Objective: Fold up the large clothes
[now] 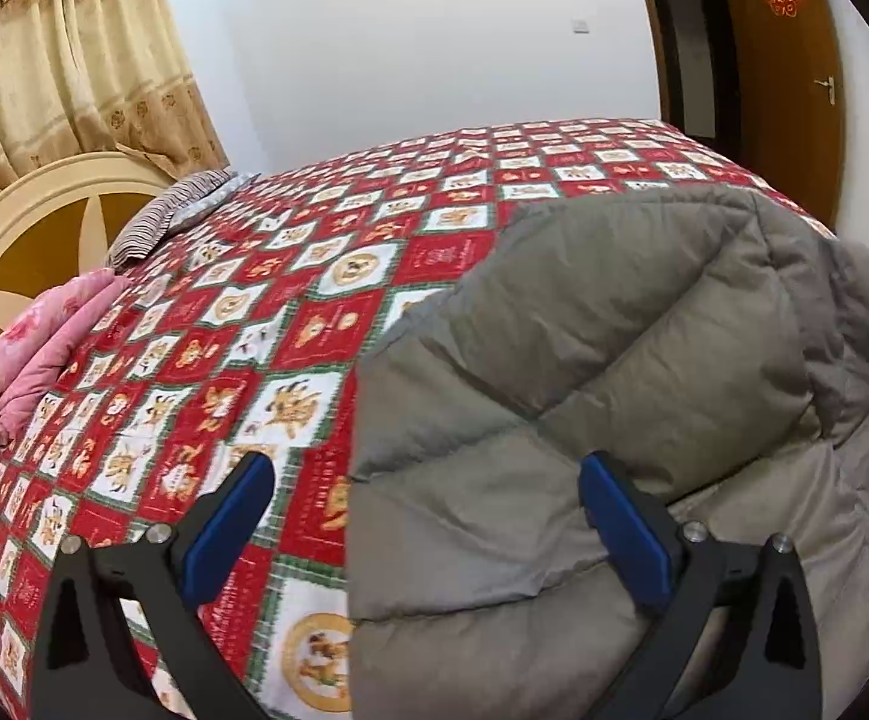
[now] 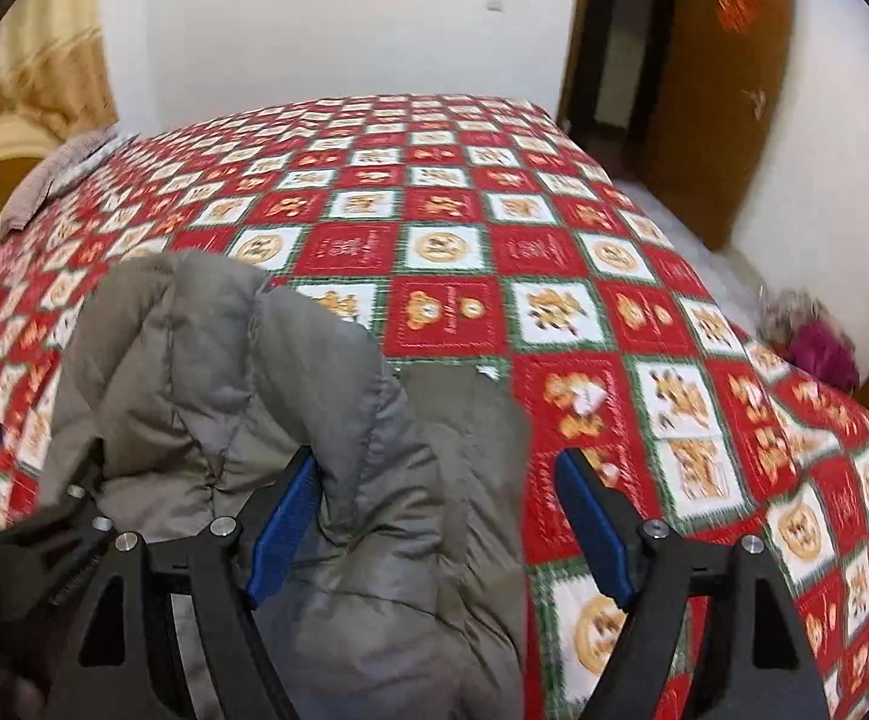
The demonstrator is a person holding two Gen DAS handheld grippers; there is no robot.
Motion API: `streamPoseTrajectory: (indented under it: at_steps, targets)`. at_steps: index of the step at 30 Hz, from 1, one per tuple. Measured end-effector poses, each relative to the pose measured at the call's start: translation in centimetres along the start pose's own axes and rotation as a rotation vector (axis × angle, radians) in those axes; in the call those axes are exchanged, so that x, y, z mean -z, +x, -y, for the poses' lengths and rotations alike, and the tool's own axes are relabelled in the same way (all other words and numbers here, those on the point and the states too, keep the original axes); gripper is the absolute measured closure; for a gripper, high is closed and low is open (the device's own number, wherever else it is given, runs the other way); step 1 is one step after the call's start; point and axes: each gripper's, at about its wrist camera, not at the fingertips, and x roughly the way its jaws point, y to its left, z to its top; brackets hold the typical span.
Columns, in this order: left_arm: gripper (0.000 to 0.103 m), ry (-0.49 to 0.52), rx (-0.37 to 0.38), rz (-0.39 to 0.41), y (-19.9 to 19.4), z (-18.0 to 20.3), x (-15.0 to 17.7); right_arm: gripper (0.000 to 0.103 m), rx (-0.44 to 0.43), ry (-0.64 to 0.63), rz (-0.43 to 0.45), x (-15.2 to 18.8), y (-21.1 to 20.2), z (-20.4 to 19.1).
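1. My left claw [image 1: 425, 483]: jaws spread wide, gripping nothing, hovering over the left edge of the grey puffer jacket [image 1: 614, 372].
2. My right claw [image 2: 434, 480]: jaws wide apart, empty, over the jacket's right edge.
3. Jacket lies bunched on the bed's near side, on the red checked quilt [image 2: 494, 228].

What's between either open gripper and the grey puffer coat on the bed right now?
Nothing visible. The grey puffer coat lies bunched on the red patterned bedspread, directly ahead of the left gripper and the right gripper, jaws open. The pink bedding sits off by the headboard.
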Motion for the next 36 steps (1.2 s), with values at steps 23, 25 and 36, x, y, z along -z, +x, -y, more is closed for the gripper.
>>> streamPoseTrajectory:
  at_steps: [23,25,36]
  targets:
    - [0.0,-0.073,-0.068,-0.097,2.9,-0.5,-0.2,0.023,-0.004,0.043,-0.009,3.8,5.8,-1.9]
    - [0.0,-0.069,-0.066,-0.103,3.2,-0.2,-0.1,0.023,-0.023,0.059,-0.005,4.1,6.1,-1.5]
    - [0.0,-0.072,-0.063,-0.118,4.0,0.4,0.2,0.021,-0.044,0.07,-0.004,4.8,7.2,-1.0]
